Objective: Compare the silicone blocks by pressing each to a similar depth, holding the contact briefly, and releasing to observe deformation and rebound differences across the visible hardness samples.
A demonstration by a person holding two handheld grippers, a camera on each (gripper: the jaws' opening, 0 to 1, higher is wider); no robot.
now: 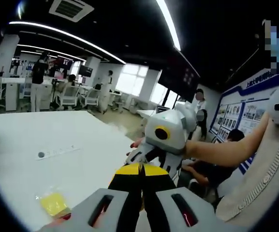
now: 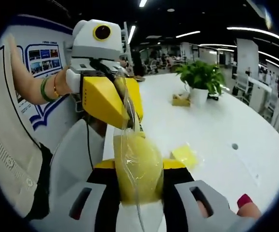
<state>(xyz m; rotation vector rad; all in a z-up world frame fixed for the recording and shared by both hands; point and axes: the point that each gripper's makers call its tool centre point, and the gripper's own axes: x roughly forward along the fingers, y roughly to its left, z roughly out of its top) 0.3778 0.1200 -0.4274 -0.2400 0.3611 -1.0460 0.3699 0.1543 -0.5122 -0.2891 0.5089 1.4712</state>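
Right now your right gripper [image 2: 138,181] has its black-and-yellow jaws clamped on a clear plastic bag [image 2: 132,145] with a pale yellow silicone block [image 2: 138,169] inside — the bag stands up from the jaws and its top edge runs up to your left gripper [image 2: 111,99], whose yellow jaws pinch the upper part of the bag in the right gripper view. So both tongs hold the same bag, lifted above the white table [image 2: 212,130]. A second yellow block in its own bag [image 2: 185,155] lies flat on the table just beyond and to the right of the held one. Farther back on the table sits a potted plant [image 2: 200,79] with a small yellowish box [image 2: 180,100] beside it. In the left gripper view your left gripper [image 1: 141,170] shows its jaws closed tight together, tips meeting; the other gripper [image 1: 166,137] sits just past them, your hand around it. Down left on the table [image 1: 57,135] lies a yellow bagged block [image 1: 53,204], apart from the jaws. A forearm [image 1: 226,150] crosses in from the right — office desks and people fill the background.
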